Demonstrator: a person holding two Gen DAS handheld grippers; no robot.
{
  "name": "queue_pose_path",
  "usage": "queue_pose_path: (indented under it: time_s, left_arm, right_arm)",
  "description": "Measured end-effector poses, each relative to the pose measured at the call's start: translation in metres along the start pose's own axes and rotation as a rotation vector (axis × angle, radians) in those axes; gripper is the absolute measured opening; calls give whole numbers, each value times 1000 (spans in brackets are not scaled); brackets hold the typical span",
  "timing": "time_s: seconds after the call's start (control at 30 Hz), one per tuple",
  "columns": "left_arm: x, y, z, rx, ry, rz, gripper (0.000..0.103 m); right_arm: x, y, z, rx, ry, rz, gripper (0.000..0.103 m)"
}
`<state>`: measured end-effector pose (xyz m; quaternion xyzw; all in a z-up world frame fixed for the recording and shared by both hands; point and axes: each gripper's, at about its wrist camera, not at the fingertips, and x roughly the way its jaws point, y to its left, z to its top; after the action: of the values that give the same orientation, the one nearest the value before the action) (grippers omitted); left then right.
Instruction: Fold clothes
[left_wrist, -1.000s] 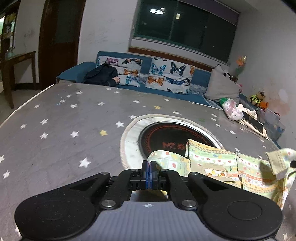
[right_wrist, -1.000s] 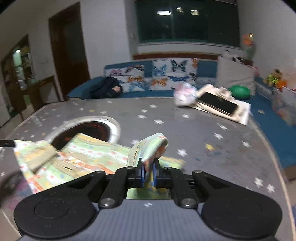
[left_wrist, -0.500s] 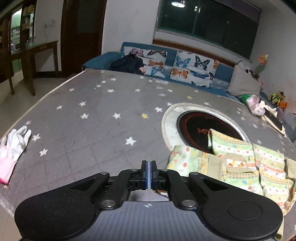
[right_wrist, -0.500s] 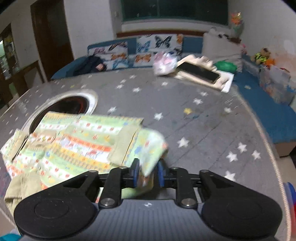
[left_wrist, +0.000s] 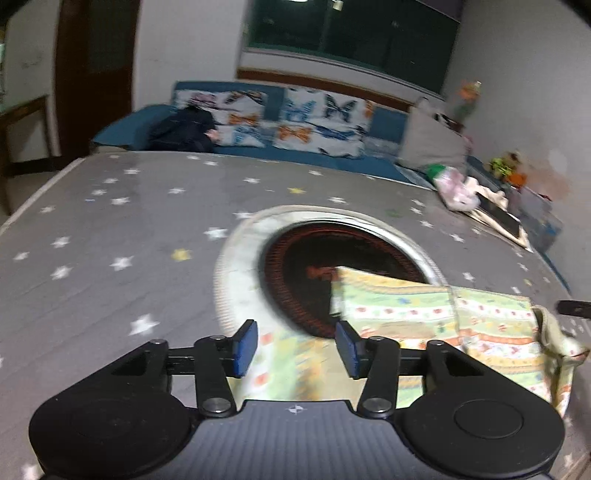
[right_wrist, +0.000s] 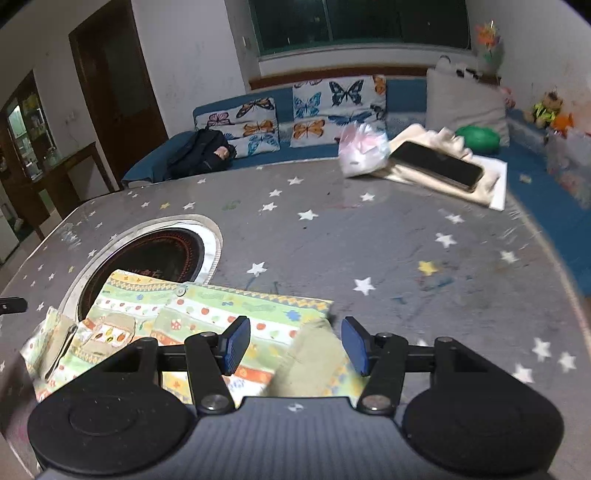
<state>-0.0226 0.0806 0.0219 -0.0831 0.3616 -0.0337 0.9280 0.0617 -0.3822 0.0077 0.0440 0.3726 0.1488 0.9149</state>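
Both tongs stand spread, their jaws having just been opening, and neither pinches anything. Between the blue pads of the left tongs a blurred fold of the patterned garment lies loose, touching neither pad as far as the blur allows. The right tongs hang over the garment's near right corner, where a plain beige cuff-like fold sits in the gap, free of the pads. That garment, pale green with orange and yellow bands and small printed figures, lies mostly flat on the grey star-printed counter, its far edge overlapping the round dark cooktop set in a pale ring. In the left view its right end is bunched up, with a beige piece turned upward. At the counter's far right edge a dark phone rests on a cream cloth, beside a crumpled pink and white plastic bag. Behind runs a blue sofa with butterfly cushions, a dark bag and a green ball.
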Motion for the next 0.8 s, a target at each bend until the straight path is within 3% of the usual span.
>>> queue_pose_path:
  time_s: [0.33, 0.5, 0.6, 0.67, 0.8]
  left_arm:
    - [85, -38, 37, 75, 64, -43, 65]
    - [125, -48, 42, 107, 101, -46, 65]
    - [143, -50, 41, 106, 129, -55, 61]
    - [149, -50, 40, 102, 146, -68, 48]
    - [153, -52, 38, 131, 135, -69, 36]
  right_arm:
    - [49, -6, 12, 20, 48, 2, 62]
    - [66, -11, 16, 13, 78, -4, 63]
    - [74, -15, 18, 6, 92, -2, 63]
    - [79, -16, 18, 1, 105, 9, 63]
    - [89, -17, 18, -13, 129, 29, 63]
